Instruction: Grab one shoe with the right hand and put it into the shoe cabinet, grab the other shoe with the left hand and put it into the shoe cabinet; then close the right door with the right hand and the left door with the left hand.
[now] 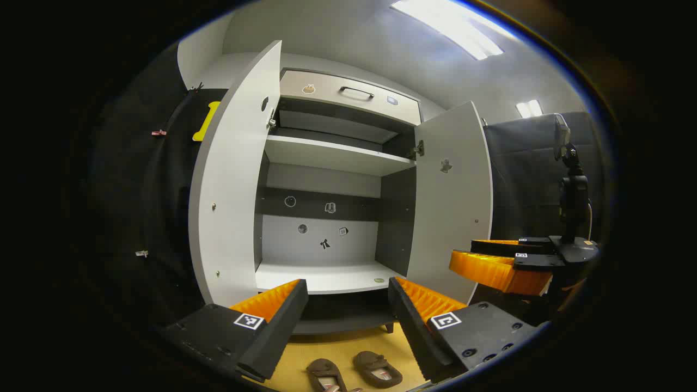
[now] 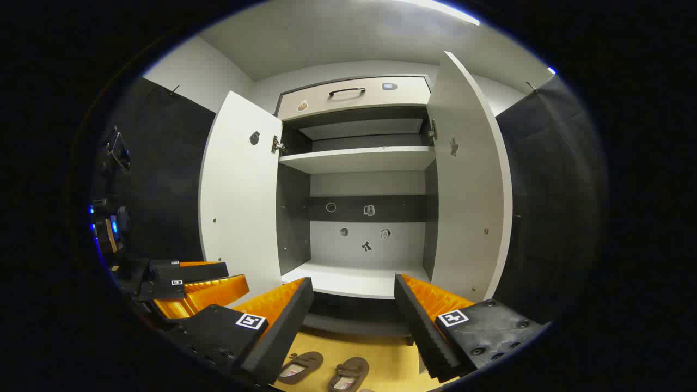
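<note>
Two brown slip-on shoes side by side on the yellow floor just before the white two-door shoe cabinet, toes partly cut off at the near edge. Both doors wide open; small stickers on the back panel too small to read. Left gripper jaws spread, empty. Right gripper jaws likewise spread, empty.

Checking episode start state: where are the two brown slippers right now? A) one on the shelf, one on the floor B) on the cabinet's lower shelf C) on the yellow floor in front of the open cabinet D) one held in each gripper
C: both brown slippers lie side by side on the yellow floor before the open white shoe cabinet, and the left gripper and right gripper are open, holding nothing.
</note>
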Motion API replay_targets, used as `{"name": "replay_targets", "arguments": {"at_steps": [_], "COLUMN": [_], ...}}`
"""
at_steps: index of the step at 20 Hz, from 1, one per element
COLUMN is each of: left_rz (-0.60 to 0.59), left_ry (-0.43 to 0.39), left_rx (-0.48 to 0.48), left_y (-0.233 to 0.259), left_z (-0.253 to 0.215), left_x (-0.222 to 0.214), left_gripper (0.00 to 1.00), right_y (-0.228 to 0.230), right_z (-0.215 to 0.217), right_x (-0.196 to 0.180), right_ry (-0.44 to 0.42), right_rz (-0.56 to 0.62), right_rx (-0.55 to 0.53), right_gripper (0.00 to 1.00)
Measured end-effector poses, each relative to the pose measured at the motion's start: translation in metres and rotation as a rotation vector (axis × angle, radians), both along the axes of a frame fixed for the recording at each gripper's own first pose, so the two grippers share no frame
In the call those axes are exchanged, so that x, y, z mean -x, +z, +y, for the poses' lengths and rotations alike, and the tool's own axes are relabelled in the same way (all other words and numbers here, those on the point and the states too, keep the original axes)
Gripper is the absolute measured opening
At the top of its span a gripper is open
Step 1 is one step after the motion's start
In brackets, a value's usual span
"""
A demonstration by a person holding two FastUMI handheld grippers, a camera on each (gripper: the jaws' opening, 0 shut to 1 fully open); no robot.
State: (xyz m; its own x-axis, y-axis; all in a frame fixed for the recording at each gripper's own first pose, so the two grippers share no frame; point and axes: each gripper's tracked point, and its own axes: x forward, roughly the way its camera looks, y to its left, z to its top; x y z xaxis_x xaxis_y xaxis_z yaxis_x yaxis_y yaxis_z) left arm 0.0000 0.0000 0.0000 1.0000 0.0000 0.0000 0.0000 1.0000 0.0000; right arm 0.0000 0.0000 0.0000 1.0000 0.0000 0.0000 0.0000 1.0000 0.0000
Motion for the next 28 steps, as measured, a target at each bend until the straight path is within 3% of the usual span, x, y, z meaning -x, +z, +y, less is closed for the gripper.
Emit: {"name": "replay_targets", "arguments": {"at_steps": [18, 25, 28], "left_rz": [-0.007, 0.011, 0.012], "left_ry": [-0.026, -0.048, -0.079], "left_rx": [-0.062, -0.084, -0.081], "left_y": [-0.001, -0.012, -0.015], "left_z": [0.007, 0.024, 0.027], "left_x": [-0.004, 0.006, 0.01], "left_gripper": [0.94, 0.94, 0.94], "right_y": [-0.028, -0.093, -0.135], "right_z": [0.002, 0.028, 0.035], "right_x": [-0.008, -0.017, -0.018], "right_ry": [-0.025, -0.048, -0.084], "right_rz": [0.074, 0.216, 0.298], "right_rx": [0.001, -0.068, -0.084], "right_gripper": [0.98, 0.96, 0.86]}}
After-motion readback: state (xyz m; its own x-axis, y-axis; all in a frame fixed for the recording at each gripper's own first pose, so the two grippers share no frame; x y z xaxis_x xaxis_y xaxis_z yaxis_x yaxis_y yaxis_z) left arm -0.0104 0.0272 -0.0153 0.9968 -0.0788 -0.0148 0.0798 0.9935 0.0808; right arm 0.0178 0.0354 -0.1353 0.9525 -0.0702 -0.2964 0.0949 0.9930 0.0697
